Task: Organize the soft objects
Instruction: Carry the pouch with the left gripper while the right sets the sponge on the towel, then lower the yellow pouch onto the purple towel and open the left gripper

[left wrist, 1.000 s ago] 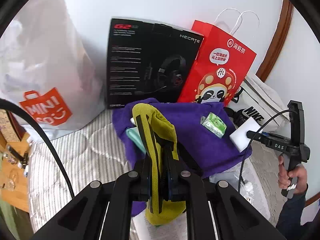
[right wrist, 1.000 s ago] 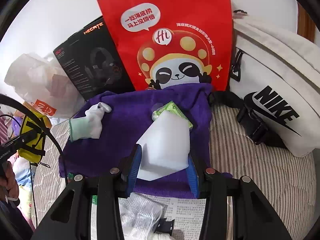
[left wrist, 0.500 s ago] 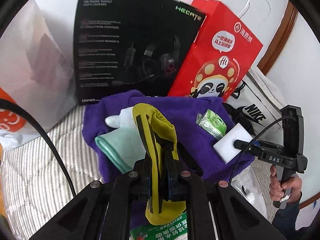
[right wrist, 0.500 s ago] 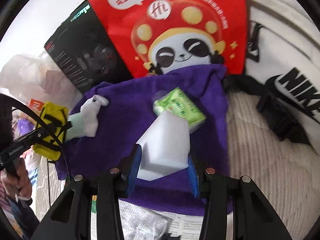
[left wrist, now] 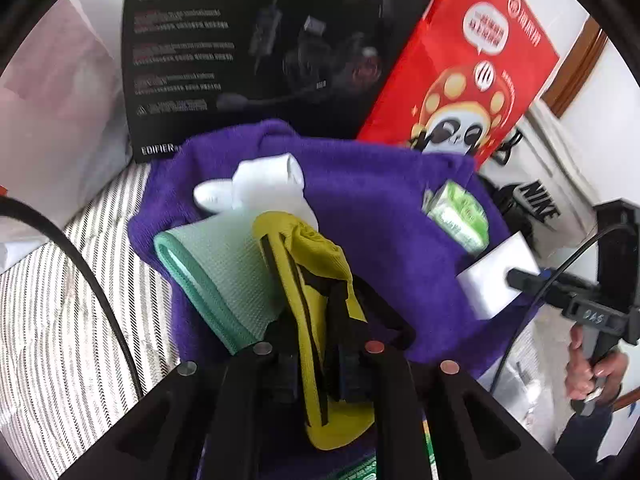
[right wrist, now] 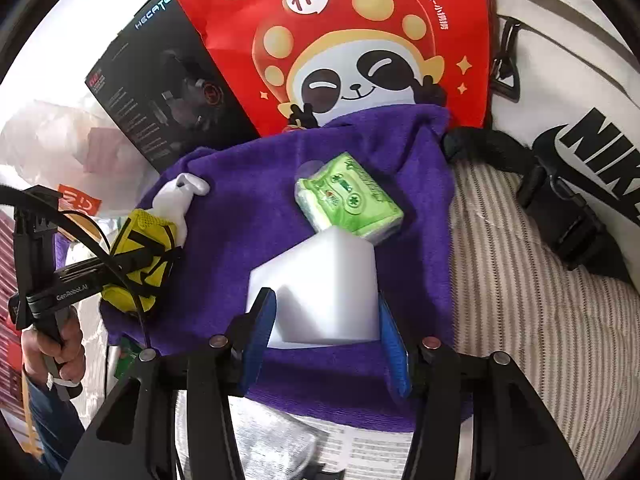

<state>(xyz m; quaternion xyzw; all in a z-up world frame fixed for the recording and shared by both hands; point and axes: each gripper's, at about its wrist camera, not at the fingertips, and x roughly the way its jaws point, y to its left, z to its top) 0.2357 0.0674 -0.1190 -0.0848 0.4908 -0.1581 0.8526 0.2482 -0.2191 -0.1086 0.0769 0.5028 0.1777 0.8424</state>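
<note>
A purple towel [left wrist: 380,200] [right wrist: 248,208] lies on the striped bed. On it lie a white and mint sock [left wrist: 224,256] [right wrist: 176,196] and a green tissue pack [left wrist: 458,212] [right wrist: 348,200]. My left gripper [left wrist: 316,368] [right wrist: 136,264] is shut on a yellow and black sock [left wrist: 316,280], held over the towel's near left part beside the mint sock. My right gripper [right wrist: 324,320] [left wrist: 520,280] is shut on a white foam block [right wrist: 324,288] [left wrist: 496,276], held just over the towel next to the tissue pack.
A black headphone box [left wrist: 260,40] [right wrist: 168,92], a red panda paper bag [left wrist: 468,68] [right wrist: 340,40] and a white Nike bag [right wrist: 560,120] [left wrist: 540,192] stand behind the towel. A white plastic bag [left wrist: 52,120] is at the left. Papers [right wrist: 360,452] lie in front.
Both grippers have moved forward and down toward the towel. The yellow sock now sits beside the mint sock, and the foam block is close to the tissue pack.
</note>
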